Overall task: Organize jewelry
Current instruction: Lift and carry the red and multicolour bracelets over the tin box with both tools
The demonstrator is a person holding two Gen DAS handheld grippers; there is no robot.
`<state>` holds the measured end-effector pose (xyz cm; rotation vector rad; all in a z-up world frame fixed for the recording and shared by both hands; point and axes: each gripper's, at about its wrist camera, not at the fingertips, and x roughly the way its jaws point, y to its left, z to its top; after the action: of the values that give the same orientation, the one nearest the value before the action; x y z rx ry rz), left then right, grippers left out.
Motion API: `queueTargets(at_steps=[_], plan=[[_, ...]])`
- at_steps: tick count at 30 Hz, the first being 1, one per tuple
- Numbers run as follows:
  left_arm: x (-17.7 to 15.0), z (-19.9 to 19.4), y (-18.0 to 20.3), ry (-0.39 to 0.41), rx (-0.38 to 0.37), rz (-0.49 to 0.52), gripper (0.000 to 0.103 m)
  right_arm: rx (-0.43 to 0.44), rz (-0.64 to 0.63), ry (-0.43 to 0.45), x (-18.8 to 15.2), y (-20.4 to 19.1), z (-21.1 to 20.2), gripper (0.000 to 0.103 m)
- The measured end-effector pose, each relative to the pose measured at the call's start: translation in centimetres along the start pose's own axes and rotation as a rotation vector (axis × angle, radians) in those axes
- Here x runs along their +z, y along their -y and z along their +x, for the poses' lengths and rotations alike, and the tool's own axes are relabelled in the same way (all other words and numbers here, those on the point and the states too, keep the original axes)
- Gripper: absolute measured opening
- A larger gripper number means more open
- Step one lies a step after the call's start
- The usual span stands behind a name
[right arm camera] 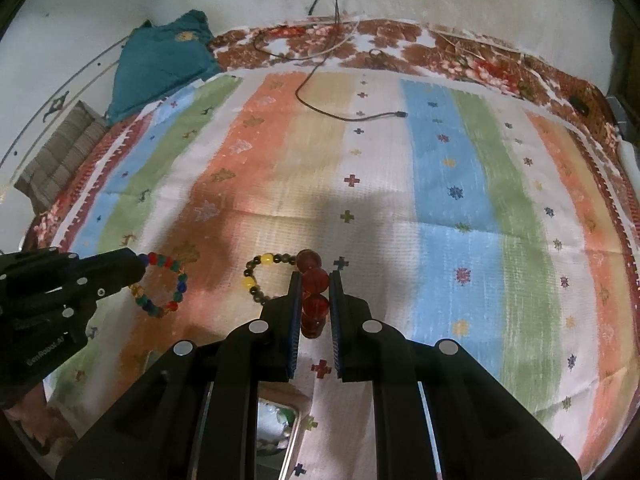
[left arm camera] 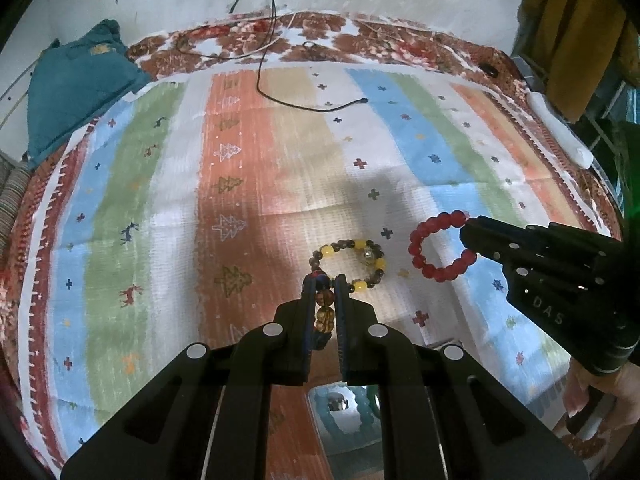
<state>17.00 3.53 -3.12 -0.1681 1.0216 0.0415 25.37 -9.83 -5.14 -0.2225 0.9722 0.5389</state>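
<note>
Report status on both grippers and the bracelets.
Left gripper shut on multicolour bead bracelet. Right gripper shut on red bead bracelet. Yellow-and-dark bead bracelet lying on striped cloth. Nothing in the way.

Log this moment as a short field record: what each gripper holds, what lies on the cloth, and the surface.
left gripper: shut on multicoloured bead bracelet, which hangs from the tips
right gripper: shut on red bead bracelet, which hangs from the tips
lying loose: yellow and dark bead bracelet, flat on the cloth between the two grippers
surface: striped patterned cloth
also on cloth: black cable, far side
</note>
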Motion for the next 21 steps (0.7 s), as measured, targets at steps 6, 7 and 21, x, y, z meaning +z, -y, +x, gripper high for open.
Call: queueTargets(at_steps=[6, 7, 21], plan=[[-0.9, -1.4, 0.6, 0.026, -0.015, 0.013, 0.009, 0.007, -0.029, 0.032, -0.8, -1.0, -1.8, 0.014], [-1.0, -1.6, 0.7, 0.032, -0.018, 0.015, 0.009, 0.008, -0.033, 0.036, -1.0, -1.2, -2.0, 0.014], [-3.3, -3.3, 1.6, 0.055, -0.024, 0.033, 0.009, 0.013, -0.065, 0.068, -3.4, -2.6, -4.4, 0.014]])
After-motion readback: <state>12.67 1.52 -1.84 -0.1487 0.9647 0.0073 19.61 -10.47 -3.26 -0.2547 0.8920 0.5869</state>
